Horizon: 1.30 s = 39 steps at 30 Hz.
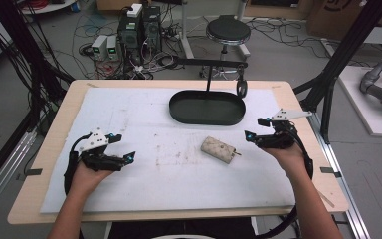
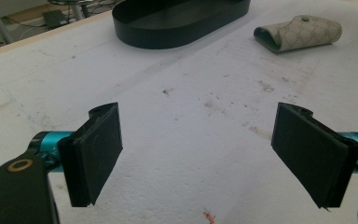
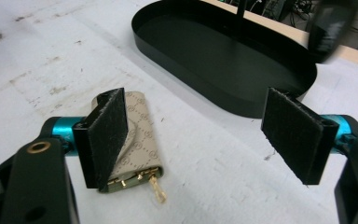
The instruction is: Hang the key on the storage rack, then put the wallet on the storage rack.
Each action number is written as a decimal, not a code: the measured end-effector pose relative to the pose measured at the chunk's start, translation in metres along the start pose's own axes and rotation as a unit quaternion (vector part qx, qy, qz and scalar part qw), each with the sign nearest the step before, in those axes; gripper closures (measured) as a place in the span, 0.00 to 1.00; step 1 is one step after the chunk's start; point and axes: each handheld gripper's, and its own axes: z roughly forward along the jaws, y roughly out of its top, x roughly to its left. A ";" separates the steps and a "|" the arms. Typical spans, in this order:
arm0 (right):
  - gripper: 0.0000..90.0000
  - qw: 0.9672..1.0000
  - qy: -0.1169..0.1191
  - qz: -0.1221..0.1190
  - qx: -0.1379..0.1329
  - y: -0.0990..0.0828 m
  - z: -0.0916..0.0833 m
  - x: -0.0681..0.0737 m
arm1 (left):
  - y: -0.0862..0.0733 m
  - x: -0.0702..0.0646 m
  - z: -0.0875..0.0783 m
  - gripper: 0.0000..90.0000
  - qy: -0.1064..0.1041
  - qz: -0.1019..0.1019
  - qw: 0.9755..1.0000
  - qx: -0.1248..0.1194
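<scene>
Lying on the white mat near the middle of the table (image 1: 54, 149), the small beige key pouch (image 1: 221, 149) sits just in front of the black oval tray (image 1: 207, 107), and it is clearly the right gripper (image 1: 261, 134) that has the short reach to it. From the high view the pouch is just to the inside of that gripper, toward the table's centre, with its long axis running at a slant, the metal key end pointing toward the right hand. In the right gripper view the pouch (image 3: 137, 140) lies low and to the left, partly behind the left pad, its gold key tip poking toward the camera, so I would judge the gripper needs to shift sideways over it and turn to close across the narrow width. Both jaws stand wide apart and empty. The left gripper (image 1: 122, 148) rests well away on the other side of the mat, jaws likewise spread with nothing between them; in its own view the pouch (image 2: 303, 32) sits far off at upper right, beside the tray (image 2: 177, 23). The pouch carries a repeating monogram print and a snap stud, but I cannot read any lettering or make out a brand with certainty.
</scene>
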 end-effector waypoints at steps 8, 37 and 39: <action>0.24 1.000 0.015 0.016 -0.017 -0.023 0.003 0.009 | 0.000 0.001 0.001 0.18 -0.003 -0.003 1.000 -0.002; 0.21 0.999 0.015 0.023 -0.018 -0.037 0.015 0.011 | -0.001 0.001 -0.002 0.18 -0.011 -0.002 1.000 -0.004; 0.21 1.000 0.017 0.021 -0.015 -0.037 0.016 0.011 | -0.001 0.000 -0.002 0.18 -0.009 -0.001 1.000 -0.003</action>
